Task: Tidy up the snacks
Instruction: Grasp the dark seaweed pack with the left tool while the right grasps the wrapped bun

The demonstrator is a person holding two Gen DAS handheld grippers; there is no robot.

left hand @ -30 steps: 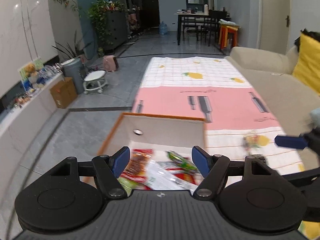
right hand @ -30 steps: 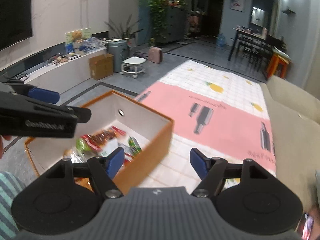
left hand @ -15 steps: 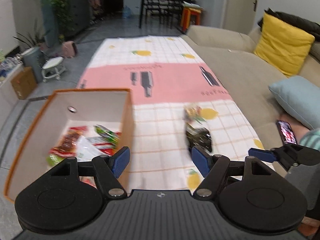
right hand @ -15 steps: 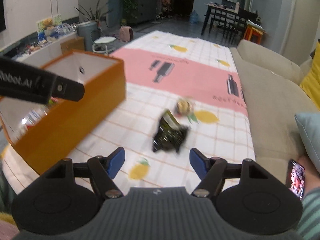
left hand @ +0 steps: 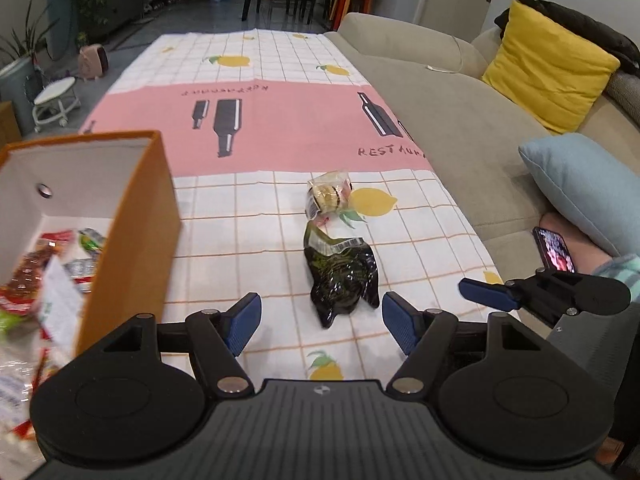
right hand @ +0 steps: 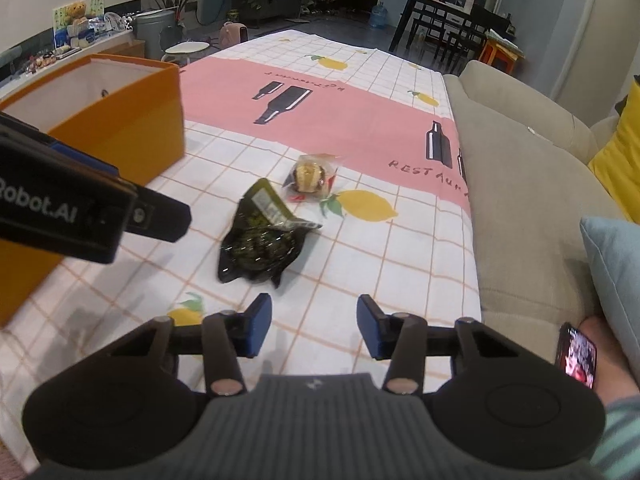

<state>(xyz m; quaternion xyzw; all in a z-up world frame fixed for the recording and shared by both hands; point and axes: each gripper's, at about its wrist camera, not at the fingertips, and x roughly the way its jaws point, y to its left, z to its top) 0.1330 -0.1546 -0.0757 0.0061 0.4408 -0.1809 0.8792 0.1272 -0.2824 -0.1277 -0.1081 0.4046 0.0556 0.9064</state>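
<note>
A dark green snack packet [left hand: 342, 274] [right hand: 262, 236] lies on the checked tablecloth [left hand: 248, 240]. A clear-wrapped round snack [left hand: 328, 196] [right hand: 310, 174] lies just beyond it. An orange box [left hand: 132, 224] [right hand: 132, 120] at the left holds several snack packets [left hand: 44, 272]. My left gripper [left hand: 322, 322] is open and empty, just short of the dark packet. My right gripper [right hand: 314, 330] is open and empty, near the packet's near side. It also shows in the left wrist view [left hand: 486, 294].
A beige sofa [left hand: 452, 120] runs along the table's right edge, with a yellow cushion [left hand: 548, 66] and a blue cushion [left hand: 580, 188]. A phone [left hand: 554, 248] lies by the person's arm. Chairs and a dining table stand far behind.
Both grippers have swung right, away from the orange box, and moved closer to the dark packet. Both stay open.
</note>
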